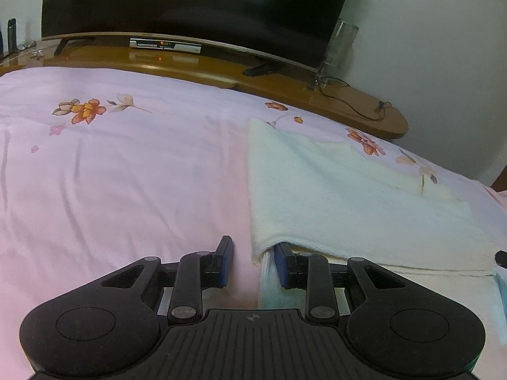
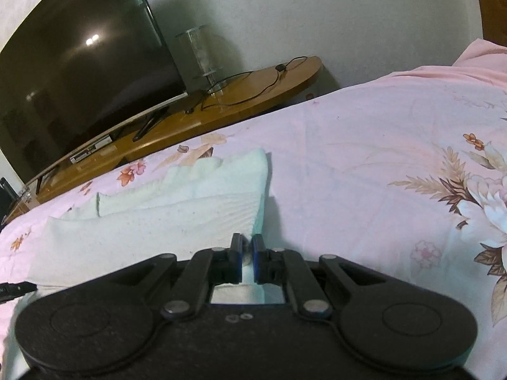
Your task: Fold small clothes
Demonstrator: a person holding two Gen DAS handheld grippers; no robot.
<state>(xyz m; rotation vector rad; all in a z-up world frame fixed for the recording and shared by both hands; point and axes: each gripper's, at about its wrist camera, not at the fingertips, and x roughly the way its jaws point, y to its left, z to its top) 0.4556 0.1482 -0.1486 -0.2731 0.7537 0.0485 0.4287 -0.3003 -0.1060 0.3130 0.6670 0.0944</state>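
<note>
A pale mint-white cloth [image 1: 332, 196] lies folded over on a pink flowered bedsheet [image 1: 126, 174]. My left gripper [image 1: 253, 264] is open at the cloth's near left corner. Its right finger is tucked under the raised fold edge and its left finger rests on the bare sheet. In the right wrist view the same cloth [image 2: 164, 221] spreads to the left. My right gripper [image 2: 247, 253] is shut on the cloth's near right corner, with cloth showing between the pads.
A wooden TV bench [image 1: 196, 66] runs along the far side of the bed with a large dark TV [image 1: 190, 3], a set-top box [image 1: 164, 46], a clear cylinder [image 2: 199, 53] and a black cable [image 2: 253, 85]. The sheet [image 2: 380, 158] stretches right.
</note>
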